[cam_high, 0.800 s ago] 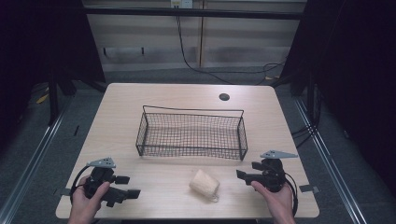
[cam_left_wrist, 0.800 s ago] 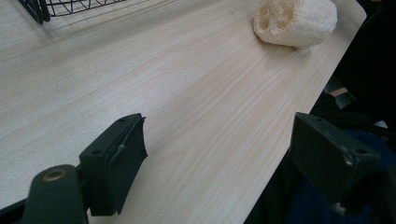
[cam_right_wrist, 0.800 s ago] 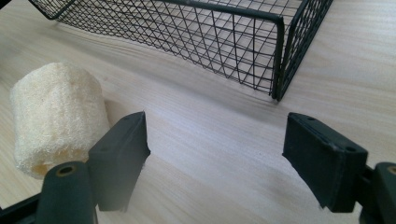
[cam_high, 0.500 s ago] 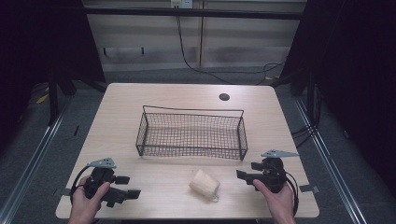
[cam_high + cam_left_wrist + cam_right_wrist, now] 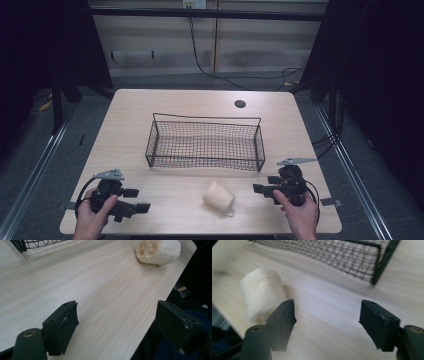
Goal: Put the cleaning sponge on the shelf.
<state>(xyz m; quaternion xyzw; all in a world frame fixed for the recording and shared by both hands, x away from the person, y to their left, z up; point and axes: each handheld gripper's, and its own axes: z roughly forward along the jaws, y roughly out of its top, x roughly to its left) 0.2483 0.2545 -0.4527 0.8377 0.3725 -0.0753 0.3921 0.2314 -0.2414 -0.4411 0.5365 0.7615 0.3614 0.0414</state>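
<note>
A pale loofah sponge (image 5: 219,198) lies on the wooden table (image 5: 190,102) near its front edge, in front of a black wire basket (image 5: 205,142). My right gripper (image 5: 264,186) is open, low over the table right of the loofah (image 5: 262,293), its jaws pointing left toward it with a gap between. My left gripper (image 5: 136,200) is open at the front left corner, jaws pointing right; the loofah (image 5: 158,250) lies well ahead of it. Nothing sits between either pair of jaws.
The basket (image 5: 337,255) stands mid-table with nothing inside. A round cable hole (image 5: 240,104) sits in the table's far right part. Dark curtains and metal rails flank the table. The table's front edge (image 5: 160,300) runs close under the left gripper.
My right gripper has shifted slightly left toward the loofah. The left gripper has stayed in place.
</note>
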